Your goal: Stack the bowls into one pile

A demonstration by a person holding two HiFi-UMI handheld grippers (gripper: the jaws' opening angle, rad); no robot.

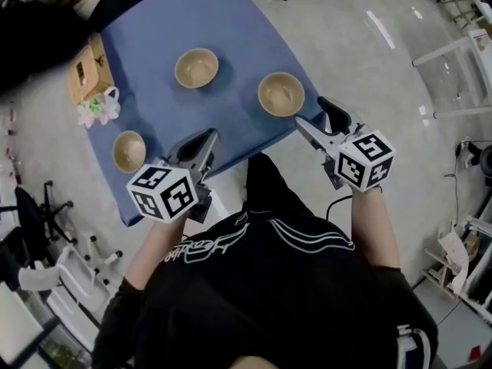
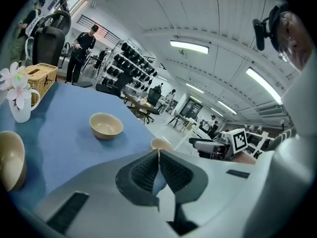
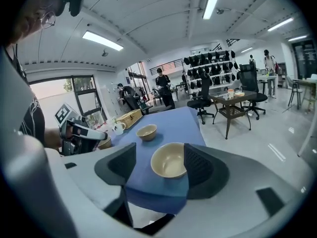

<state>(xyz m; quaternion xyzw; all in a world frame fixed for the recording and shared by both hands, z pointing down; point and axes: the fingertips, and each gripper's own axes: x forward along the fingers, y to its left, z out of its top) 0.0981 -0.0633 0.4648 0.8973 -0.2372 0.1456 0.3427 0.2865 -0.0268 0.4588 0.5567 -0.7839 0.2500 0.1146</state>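
Three tan bowls stand apart on the blue table (image 1: 154, 37): one at the far middle (image 1: 196, 68), one near the right front corner (image 1: 280, 94), one at the left front (image 1: 129, 151). My left gripper (image 1: 204, 141) hovers over the table's front edge, jaws shut and empty; its view shows the far bowl (image 2: 106, 125) and the left bowl (image 2: 10, 160). My right gripper (image 1: 317, 116) hangs just off the table's right corner, open and empty. In its view the right bowl (image 3: 169, 160) lies ahead between the fingers, untouched, and the far bowl (image 3: 147, 131) sits behind it.
A wicker tissue box (image 1: 86, 71) and a white mug with flowers (image 1: 100, 108) stand at the table's left edge. My own body is close to the table's front edge. Chairs and racks stand on the floor around; people are in the background.
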